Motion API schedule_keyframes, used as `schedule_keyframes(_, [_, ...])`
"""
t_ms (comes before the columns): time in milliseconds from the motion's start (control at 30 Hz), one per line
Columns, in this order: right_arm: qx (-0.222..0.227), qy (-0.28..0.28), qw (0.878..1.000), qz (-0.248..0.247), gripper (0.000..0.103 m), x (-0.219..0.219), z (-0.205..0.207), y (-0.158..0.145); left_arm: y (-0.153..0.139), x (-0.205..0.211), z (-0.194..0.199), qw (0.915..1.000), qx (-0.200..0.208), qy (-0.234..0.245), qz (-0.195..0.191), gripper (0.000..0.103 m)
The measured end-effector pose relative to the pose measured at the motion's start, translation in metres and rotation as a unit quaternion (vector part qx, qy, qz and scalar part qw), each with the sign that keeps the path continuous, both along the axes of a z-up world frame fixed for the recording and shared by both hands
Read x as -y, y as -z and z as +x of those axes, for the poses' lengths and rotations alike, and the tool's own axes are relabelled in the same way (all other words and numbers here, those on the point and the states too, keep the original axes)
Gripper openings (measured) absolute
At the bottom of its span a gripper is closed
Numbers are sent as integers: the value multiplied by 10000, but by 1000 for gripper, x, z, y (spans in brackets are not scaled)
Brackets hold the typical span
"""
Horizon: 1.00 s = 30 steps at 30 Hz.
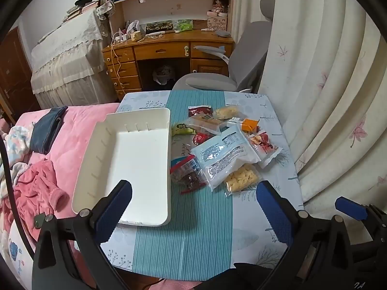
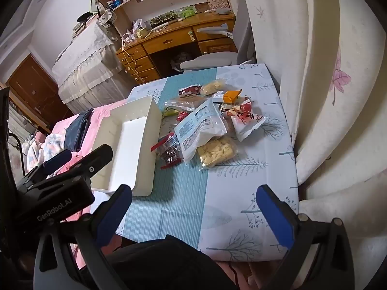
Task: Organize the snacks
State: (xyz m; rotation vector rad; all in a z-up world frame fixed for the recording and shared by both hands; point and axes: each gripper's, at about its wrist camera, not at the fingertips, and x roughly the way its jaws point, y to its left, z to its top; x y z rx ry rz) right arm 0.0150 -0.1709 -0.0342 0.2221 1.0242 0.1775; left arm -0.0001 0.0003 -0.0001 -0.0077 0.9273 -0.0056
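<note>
The tray (image 1: 135,159), a white rectangular bin, is sitting empty on the left side of the table (image 1: 244,222), so the sorting appears not to have begun. All the snacks (image 1: 225,145) are lying in a loose heap just beside the tray's right wall, none inside it. At the near edge of the heap a red-trimmed bag (image 1: 187,175) of dark pieces is touching the tray side, with a large white pouch (image 1: 225,154) overlapping it and a clear pack of yellow puffs (image 1: 241,180) nearest the camera. Farther back are lying a red-and-white packet (image 1: 264,148), an orange box (image 1: 250,124) and several smaller packs.

The left gripper (image 1: 193,207) is hovering over the near table edge, its blue-padded jaws spread wide and holding nothing. The right gripper (image 2: 193,211) is hovering likewise, jaws apart and empty.

The table is wearing a pale blue cloth printed with trees, with a teal striped runner (image 1: 188,229) down the middle. A pink bed (image 1: 72,130) with clothes is lying to the left, a floral curtain (image 1: 326,84) is hanging to the right, and a wooden desk (image 1: 167,48) with bookshelves and a grey chair (image 1: 244,58) are standing beyond.
</note>
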Motion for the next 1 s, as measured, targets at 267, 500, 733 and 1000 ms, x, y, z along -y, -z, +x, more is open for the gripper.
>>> schedule_keyframes(267, [-1, -8, 10000, 20, 103, 1, 2, 0, 0, -1, 0, 10000, -22, 7, -44, 99])
schedule_keyframes(500, [-17, -4, 10000, 44, 102, 2, 4, 0, 3, 2, 2, 10000, -31, 11, -70, 98])
schedule_keyframes(733, [-42, -18, 10000, 74, 102, 3, 6, 1, 13, 6, 8, 9999, -83, 30, -77, 98])
schedule_keyframes(1000, [-99, -21, 9999, 108, 99, -1, 5, 3, 18, 4, 10, 9998, -151, 44, -157, 98])
